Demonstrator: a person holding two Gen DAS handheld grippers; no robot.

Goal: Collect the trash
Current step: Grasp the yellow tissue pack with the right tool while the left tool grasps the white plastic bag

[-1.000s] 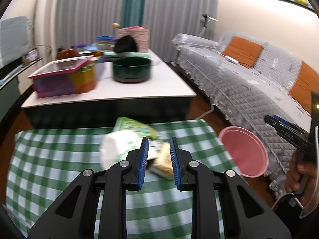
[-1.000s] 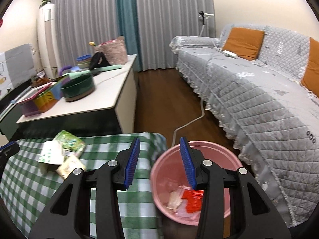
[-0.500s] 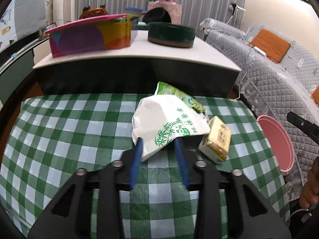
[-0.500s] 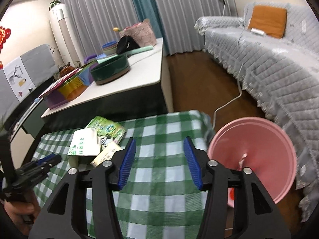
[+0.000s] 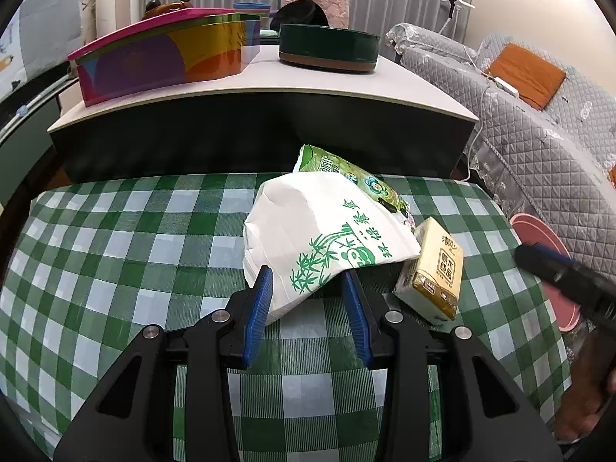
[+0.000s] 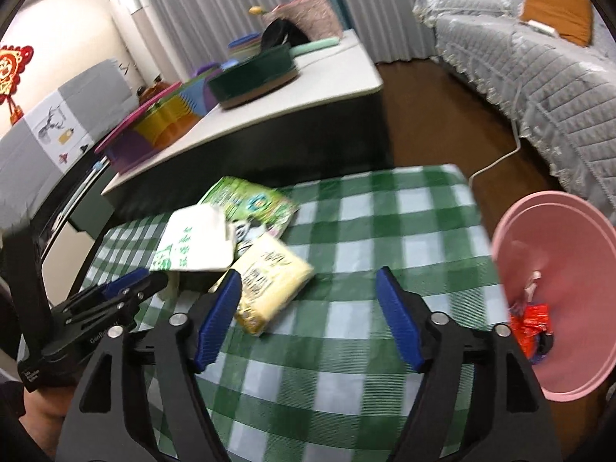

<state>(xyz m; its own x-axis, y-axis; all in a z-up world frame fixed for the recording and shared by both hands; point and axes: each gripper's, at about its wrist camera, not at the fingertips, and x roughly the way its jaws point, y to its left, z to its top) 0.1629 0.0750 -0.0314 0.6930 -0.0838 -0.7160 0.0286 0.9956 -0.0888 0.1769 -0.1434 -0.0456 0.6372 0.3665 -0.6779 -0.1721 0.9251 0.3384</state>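
Observation:
A white paper bag with green bamboo print (image 5: 323, 238) lies on the green checked tablecloth (image 5: 115, 261). Its near corner sits between the open jaws of my left gripper (image 5: 308, 300). A green snack packet (image 5: 346, 177) lies behind it and a yellow tissue pack (image 5: 435, 269) to its right. In the right wrist view I see the bag (image 6: 196, 242), the green packet (image 6: 254, 204) and the tissue pack (image 6: 273, 277). My right gripper (image 6: 308, 304) is wide open above the cloth, its left finger beside the tissue pack. The pink bin (image 6: 558, 292) holds red trash.
A low white table (image 5: 269, 88) behind the cloth carries a colourful box (image 5: 161, 57) and a dark green bowl (image 5: 327, 46). A grey quilted sofa (image 5: 539, 115) stands at the right. The pink bin's rim (image 5: 546, 269) is off the cloth's right edge.
My left gripper dropped toward the white bag and opened around its corner. My right gripper swung left from over the pink bin to the tissue pack and opened wider.

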